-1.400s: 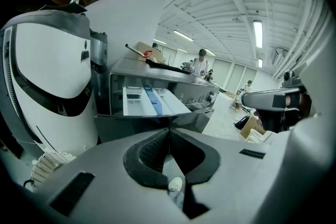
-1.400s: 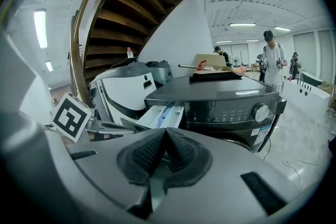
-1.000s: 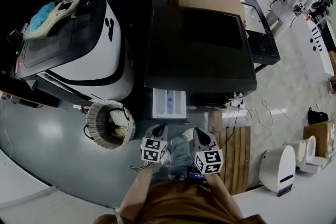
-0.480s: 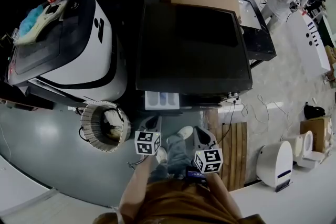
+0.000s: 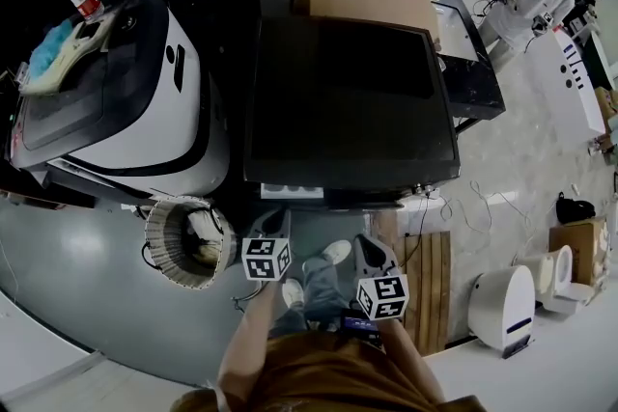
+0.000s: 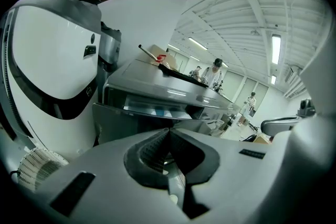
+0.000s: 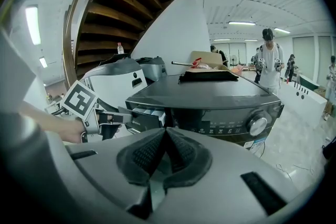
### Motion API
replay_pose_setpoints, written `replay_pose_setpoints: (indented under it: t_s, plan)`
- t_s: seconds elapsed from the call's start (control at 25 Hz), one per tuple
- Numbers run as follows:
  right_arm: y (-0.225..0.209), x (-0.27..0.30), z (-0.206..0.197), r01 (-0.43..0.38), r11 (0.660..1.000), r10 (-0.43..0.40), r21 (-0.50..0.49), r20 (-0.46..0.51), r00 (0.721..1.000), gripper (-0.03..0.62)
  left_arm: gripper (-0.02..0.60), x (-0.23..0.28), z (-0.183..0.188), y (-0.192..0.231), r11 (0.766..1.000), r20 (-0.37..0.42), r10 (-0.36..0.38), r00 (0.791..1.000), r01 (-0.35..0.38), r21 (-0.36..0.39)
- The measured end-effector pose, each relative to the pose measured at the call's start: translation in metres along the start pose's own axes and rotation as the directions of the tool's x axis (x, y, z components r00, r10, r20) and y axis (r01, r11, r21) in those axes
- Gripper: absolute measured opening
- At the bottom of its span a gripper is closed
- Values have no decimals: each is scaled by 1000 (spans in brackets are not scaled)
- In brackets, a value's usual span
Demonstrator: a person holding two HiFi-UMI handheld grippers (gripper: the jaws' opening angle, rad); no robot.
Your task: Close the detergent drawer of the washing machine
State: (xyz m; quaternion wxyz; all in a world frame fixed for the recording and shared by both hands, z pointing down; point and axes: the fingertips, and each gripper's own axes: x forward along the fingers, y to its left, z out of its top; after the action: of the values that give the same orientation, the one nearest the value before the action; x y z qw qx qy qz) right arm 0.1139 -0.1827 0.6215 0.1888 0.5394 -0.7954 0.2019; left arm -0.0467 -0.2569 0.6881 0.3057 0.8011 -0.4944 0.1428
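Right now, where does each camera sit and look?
Head view: on the person's head, looking down at the washing machine; arms, left tool, right tool show.
Left gripper view: on the left tool, facing the drawer; shut jaws show.
Right gripper view: on the right tool, facing the machine; shut jaws show.
Gripper views share the drawer.

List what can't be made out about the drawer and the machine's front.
- Detergent drawer compartments: head view, only a thin strip shows beyond the washing machine top.
- Whether the left gripper touches the drawer: head view, its own body covers the tips; right gripper view, too small.
- Control panel print: right gripper view, too small.
- Basket contents: head view, dim and small.
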Motion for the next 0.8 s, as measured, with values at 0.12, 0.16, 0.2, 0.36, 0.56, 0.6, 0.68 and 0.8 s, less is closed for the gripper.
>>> replay_pose_setpoints:
  t_s: [0.12, 0.16, 0.2, 0.36, 0.56, 0.6, 0.68, 0.8]
  plan:
    - [-4, 6, 6, 0, 1000, 0, 0, 1, 1000, 11, 23, 7, 8, 4, 1000, 0, 9, 1000, -9, -5]
    - [-5, 9, 8, -1, 1000, 1, 0, 1, 1000, 11, 23, 9, 10, 6, 1000, 1, 11, 1000, -11, -6]
    - [-6, 11, 10, -3, 1000, 3, -1, 2, 1000, 11, 23, 11, 12, 7, 1000, 3, 13, 1000, -13, -7]
    - [-10, 18, 13, -10, 1000, 10, -10, -3, 1000, 11, 23, 21, 20, 8, 1000, 10, 16, 1000, -16, -10]
    - [-12, 25, 13, -15, 999, 14, -37, -24, 1000, 11, 23, 27, 27, 12, 1000, 22, 19, 1000, -19, -15]
    - [-13, 25, 13, -15, 999, 14, -36, -25, 1000, 11, 23, 28, 27, 12, 1000, 24, 18, 1000, -18, -19]
    - [-14, 26, 13, -17, 999, 16, -38, -27, 999, 11, 23, 28, 26, 11, 999, 24, 18, 1000, -17, -28]
    - [-12, 28, 14, -25, 999, 24, -46, -26, 999, 11, 23, 28, 27, 11, 999, 19, 20, 1000, -19, -38]
